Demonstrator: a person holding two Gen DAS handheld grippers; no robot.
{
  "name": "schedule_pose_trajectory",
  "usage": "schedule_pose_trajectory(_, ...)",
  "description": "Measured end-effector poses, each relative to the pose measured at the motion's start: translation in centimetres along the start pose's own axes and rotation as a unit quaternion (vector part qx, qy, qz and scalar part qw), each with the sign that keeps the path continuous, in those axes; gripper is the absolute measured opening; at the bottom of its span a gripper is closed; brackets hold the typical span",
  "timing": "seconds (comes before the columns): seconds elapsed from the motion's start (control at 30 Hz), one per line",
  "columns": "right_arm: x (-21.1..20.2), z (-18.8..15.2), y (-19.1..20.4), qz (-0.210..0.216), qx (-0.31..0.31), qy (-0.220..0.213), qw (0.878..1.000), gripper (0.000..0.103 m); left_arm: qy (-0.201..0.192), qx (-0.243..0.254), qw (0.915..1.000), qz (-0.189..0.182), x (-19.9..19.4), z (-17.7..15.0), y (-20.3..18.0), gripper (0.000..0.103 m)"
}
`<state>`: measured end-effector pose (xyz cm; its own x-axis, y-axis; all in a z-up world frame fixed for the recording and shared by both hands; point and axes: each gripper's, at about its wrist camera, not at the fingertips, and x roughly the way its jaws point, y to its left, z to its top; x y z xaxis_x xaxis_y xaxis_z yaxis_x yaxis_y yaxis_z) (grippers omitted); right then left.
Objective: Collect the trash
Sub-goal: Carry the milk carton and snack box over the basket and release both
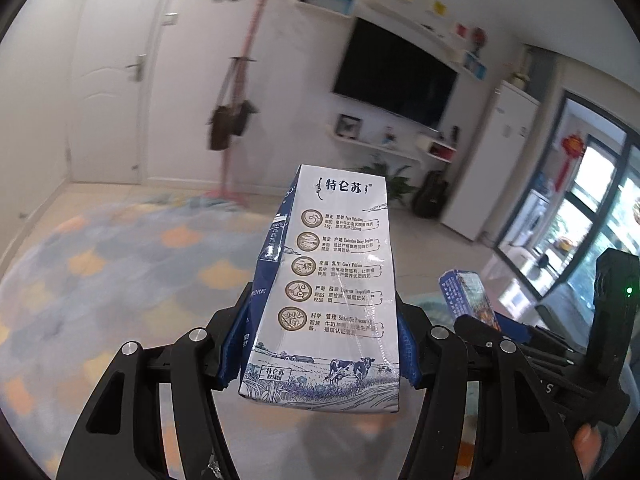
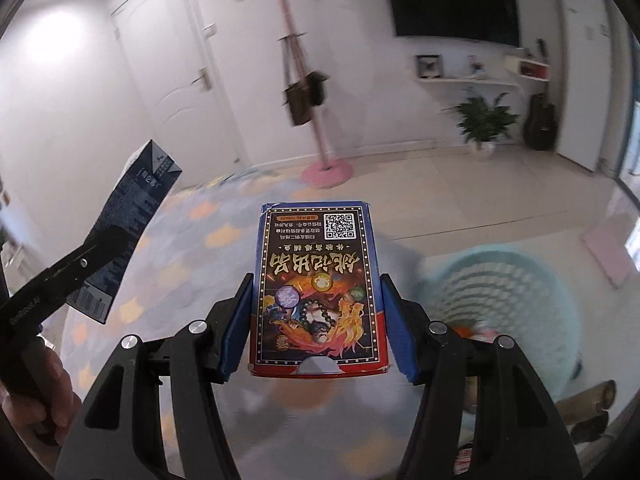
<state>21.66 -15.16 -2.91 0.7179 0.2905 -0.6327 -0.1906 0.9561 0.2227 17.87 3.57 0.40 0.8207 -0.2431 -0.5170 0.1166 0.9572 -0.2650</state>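
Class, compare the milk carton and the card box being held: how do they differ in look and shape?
The milk carton is white with blue cow drawings; the card box is dark, with gold lettering and a QR code. The carton is tall with a dented side; the box is flat. Each is clamped in a hand-held gripper, left and right.

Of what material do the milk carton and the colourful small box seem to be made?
Milk carton: probably coated paperboard; its glossy printed skin wrinkles and its folds are sharp. Colourful box: likely thin printed cardboard; one top corner looks frayed, and the surface has a slight sheen.
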Motion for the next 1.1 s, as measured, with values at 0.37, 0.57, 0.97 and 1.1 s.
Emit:
schedule_pose_trajectory(0.37, 0.1, -1.6, -12.8, -0.091, 0.092, 0.016, 0.991, 0.056, 0.055, 0.056, 0.9930, -0.089, 8.7, -1.9, -11.5, 0.058)
schedule_pose_trajectory(0.57, 2.6, -4.2, -17.4, -0.109, 0.147, 0.058, 0.981, 0.057, 0.105, 0.062, 0.9846, -0.126, 13.3, -4.5, -13.9, 0.058)
schedule_pose_trajectory(0.97, 5.3, -6.4, -20.7, -0.089, 0.197, 0.096, 0.972, 0.059, 0.158, 0.051, 0.9763, -0.138, 17.0, -7.7, -13.5, 0.070)
schedule_pose_trajectory(1.1, 4.1, -6.2, -20.8, -0.088, 0.191, 0.087, 0.974, 0.059, 0.160, 0.042, 0.9757, -0.143, 16.3, -7.8, -12.4, 0.070)
